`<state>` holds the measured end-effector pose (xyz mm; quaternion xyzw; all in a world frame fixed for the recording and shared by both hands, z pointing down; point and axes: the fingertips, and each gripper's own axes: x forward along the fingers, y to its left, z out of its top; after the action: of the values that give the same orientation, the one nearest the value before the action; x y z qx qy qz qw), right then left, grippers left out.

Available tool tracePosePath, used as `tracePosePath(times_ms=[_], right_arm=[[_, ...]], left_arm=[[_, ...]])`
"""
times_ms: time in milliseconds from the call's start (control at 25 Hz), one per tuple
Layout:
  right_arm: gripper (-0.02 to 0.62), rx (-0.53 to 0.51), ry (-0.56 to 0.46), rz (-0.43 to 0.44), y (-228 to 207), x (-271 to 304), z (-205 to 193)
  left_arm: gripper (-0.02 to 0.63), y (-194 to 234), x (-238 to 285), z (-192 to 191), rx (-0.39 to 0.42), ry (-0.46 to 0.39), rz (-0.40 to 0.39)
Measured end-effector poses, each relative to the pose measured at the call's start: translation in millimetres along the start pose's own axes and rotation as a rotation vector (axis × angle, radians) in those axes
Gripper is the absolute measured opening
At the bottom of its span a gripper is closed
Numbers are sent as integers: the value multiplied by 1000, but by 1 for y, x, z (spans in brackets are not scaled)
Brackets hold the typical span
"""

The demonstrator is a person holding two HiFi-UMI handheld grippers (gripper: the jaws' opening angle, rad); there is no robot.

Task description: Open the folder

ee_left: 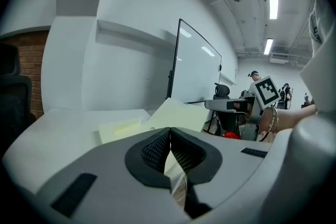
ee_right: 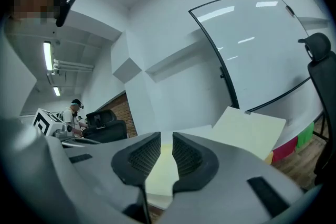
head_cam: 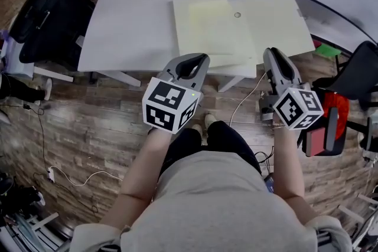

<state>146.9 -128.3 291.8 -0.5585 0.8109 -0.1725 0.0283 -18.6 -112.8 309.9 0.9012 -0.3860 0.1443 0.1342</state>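
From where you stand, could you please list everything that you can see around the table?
table: one, white, upper centre of the head view.
folder: one, pale yellow, lying open on the table's right part.
office chairs: at least two, black, left of the table and at far right.
whiteboard: one, white with black frame, behind the table at right.
cable: one, white, on the brown wood floor, lower left.
red item: one, by the right chair.
legs: two, dark trousers, bottom centre.
left hand-held gripper: one, grey, jaws together, empty.
right hand-held gripper: one, grey, jaws slightly apart, empty.
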Motion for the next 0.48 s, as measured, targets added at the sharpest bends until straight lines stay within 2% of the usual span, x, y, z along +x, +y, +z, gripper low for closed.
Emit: tracePosePath(times_ms=[160, 280, 480], right_arm=[[40, -43, -18, 98, 35, -2, 14], [29, -83, -20, 162, 60, -1, 16], [21, -127, -27, 213, 87, 3, 17]], left_arm=[[18, -6, -14, 21, 2, -100, -10], [17, -9, -23, 34, -6, -179, -30], [17, -7, -28, 40, 8, -202, -29]])
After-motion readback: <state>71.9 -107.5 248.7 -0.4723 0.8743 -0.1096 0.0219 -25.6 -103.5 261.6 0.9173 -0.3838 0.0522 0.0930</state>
